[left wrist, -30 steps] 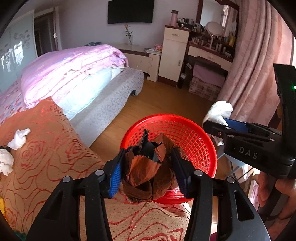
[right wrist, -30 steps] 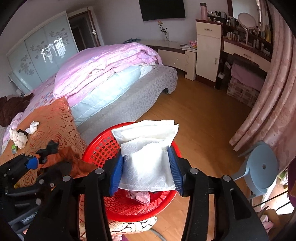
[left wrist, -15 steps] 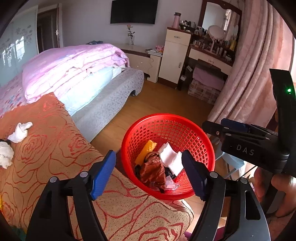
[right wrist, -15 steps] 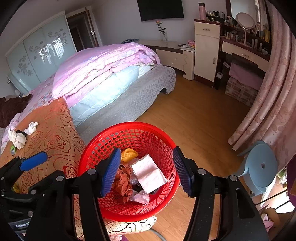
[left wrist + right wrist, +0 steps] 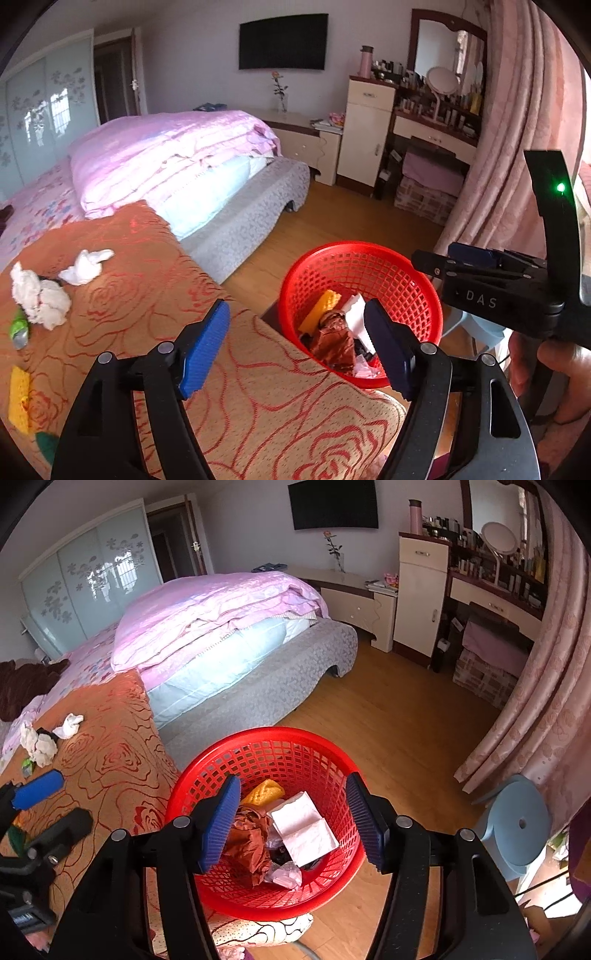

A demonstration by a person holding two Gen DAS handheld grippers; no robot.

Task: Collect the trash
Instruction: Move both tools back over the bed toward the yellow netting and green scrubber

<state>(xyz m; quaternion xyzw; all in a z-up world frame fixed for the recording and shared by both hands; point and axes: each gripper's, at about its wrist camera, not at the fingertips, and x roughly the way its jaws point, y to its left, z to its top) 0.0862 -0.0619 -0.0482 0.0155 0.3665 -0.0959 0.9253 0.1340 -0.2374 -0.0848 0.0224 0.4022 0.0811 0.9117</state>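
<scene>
A red mesh basket stands at the corner of the orange rose-patterned blanket. Inside lie a brown crumpled cloth, a white paper and a yellow piece. My right gripper is open and empty above the basket. My left gripper is open and empty over the blanket edge, left of the basket. White crumpled tissues, a green wrapper and a yellow piece lie on the blanket at the left.
A bed with a pink duvet lies behind. Wooden floor, pink curtain and a blue stool are to the right. A dressing table stands at the back.
Both grippers opened: the left dropped the brown cloth and the right dropped the white paper into the basket. The left gripper then drew back left over the blanket.
</scene>
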